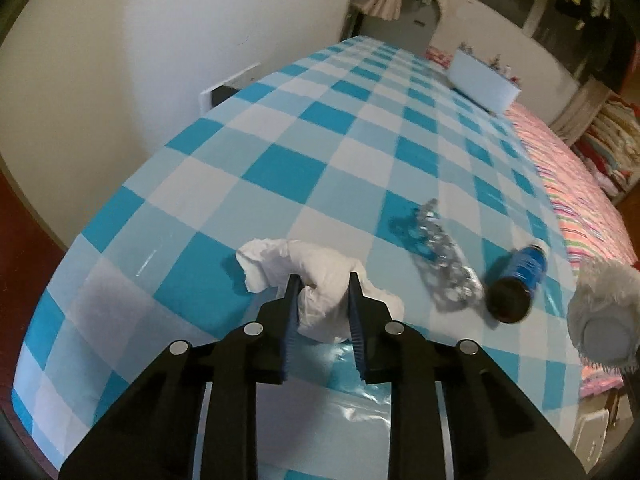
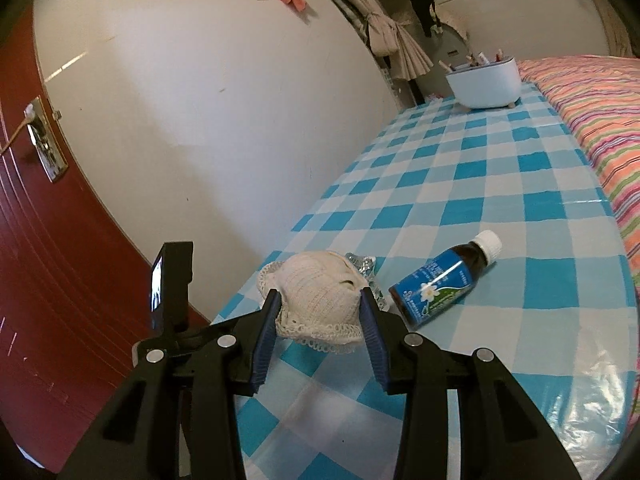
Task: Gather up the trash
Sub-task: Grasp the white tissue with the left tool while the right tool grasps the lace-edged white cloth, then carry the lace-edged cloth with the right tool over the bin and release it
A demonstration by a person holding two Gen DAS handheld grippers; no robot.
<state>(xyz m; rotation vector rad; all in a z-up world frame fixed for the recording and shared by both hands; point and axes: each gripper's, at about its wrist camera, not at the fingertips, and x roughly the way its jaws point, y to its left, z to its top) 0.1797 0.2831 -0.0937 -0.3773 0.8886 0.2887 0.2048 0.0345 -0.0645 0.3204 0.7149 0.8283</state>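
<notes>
My left gripper (image 1: pixel 322 280) is shut on a crumpled white tissue (image 1: pixel 316 280), held just above the blue checked tablecloth (image 1: pixel 280 148). To its right lie a crushed silver foil blister pack (image 1: pixel 444 264) and a dark bottle with a blue label (image 1: pixel 520 284) on its side. My right gripper (image 2: pixel 320 296) is shut on a cream foam fruit net (image 2: pixel 316 296). The blue-labelled bottle (image 2: pixel 444 280) with a white cap lies just right of it, and a bit of the foil pack (image 2: pixel 362 264) shows behind the net.
A white tub (image 2: pixel 486 80) with small items stands at the table's far end; it also shows in the left wrist view (image 1: pixel 480 80). A striped pink cloth (image 2: pixel 592 112) covers the right side. A white wall (image 2: pixel 200 100) and a red door (image 2: pixel 40 240) are on the left.
</notes>
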